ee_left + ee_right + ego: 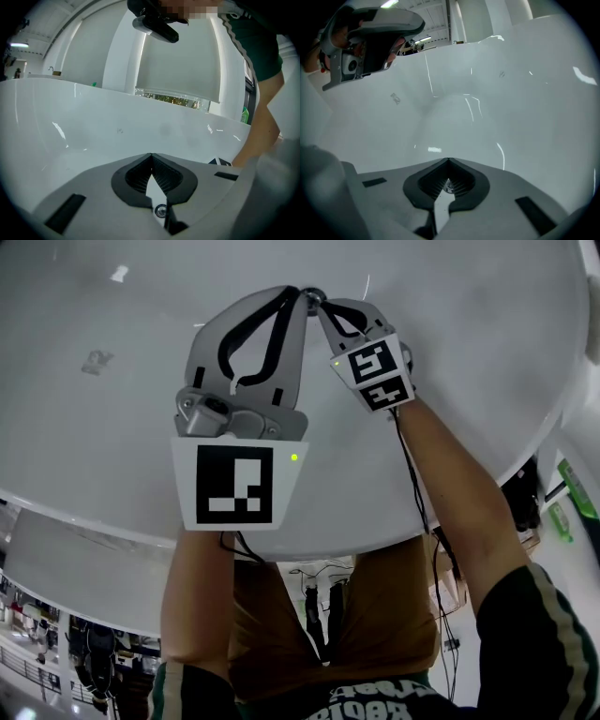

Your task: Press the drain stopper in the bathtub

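Note:
I look down into a white bathtub (pixel 103 427). Both grippers reach to its floor and their tips come together at the top middle. A small metal drain stopper (pixel 314 294) peeks out just behind those tips, mostly hidden by them. The left gripper (pixel 299 292) is shut with nothing held, its tips meeting over the tub wall (pixel 93 131) in its own view (pixel 151 154). Beside it on the right, the right gripper (pixel 323 307) is also shut; in its own view (pixel 448 160) a small shiny bit (pixel 448 187) shows through the gap behind the tips. Whether either tip touches the stopper cannot be told.
The tub's curved rim (pixel 394 531) runs below the forearms. Green bottles (pixel 565 495) stand outside the tub at the right. A cable (pixel 424 521) trails along the right forearm. The tub walls (pixel 511 103) rise smooth around the grippers.

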A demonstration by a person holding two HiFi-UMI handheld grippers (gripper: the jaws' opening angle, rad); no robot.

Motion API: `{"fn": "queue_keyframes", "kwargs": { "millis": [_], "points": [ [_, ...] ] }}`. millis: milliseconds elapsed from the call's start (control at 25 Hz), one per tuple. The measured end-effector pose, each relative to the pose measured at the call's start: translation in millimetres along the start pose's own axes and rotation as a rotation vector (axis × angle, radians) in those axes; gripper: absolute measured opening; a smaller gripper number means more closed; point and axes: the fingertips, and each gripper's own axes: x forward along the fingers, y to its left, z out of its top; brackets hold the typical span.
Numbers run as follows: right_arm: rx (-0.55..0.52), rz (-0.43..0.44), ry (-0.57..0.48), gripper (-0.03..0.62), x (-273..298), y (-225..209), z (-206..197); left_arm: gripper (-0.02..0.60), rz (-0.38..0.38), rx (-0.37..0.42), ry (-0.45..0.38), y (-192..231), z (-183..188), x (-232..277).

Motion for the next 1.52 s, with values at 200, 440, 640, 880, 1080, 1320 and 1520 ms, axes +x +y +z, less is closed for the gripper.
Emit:
{"fn": "queue_keyframes", "kwargs": {
  "millis": [200,440,640,880,1080,1320,1520],
  "points": [
    [-0.040,0.001,0.052,0.011,19.7,0.3,-16.4,0.008,-0.023,-0.003,0.003,0.3,-9.4,6.9],
    [-0.048,0.002,0.113,0.011,39.1,-0.4,-36.9,0.008,-0.032,-0.115,0.014,5.8,-24.7,8.6],
    [-0.005,0.012,0.142,0.011,56.1,3.3,-50.6,0.008,0.019,-0.160,0.036,18.0,-32.0,8.1],
    [-0.035,-0.005,0.204,0.011,66.5,-2.6,-61.8,0.008,0.031,-0.155,0.029,21.4,-29.4,7.8],
    [-0.052,-0.016,0.253,0.011,74.2,-5.3,-65.5,0.008,0.028,-0.178,0.035,20.0,-29.9,7.3],
    [-0.092,0.004,0.302,0.011,89.4,-0.2,-69.1,0.008,0.048,-0.189,0.020,27.6,-28.2,5.9],
    [-0.084,0.002,0.352,0.011,98.4,0.3,-83.4,0.008,0.034,-0.208,0.029,28.0,-30.8,7.3]
  ]
}}
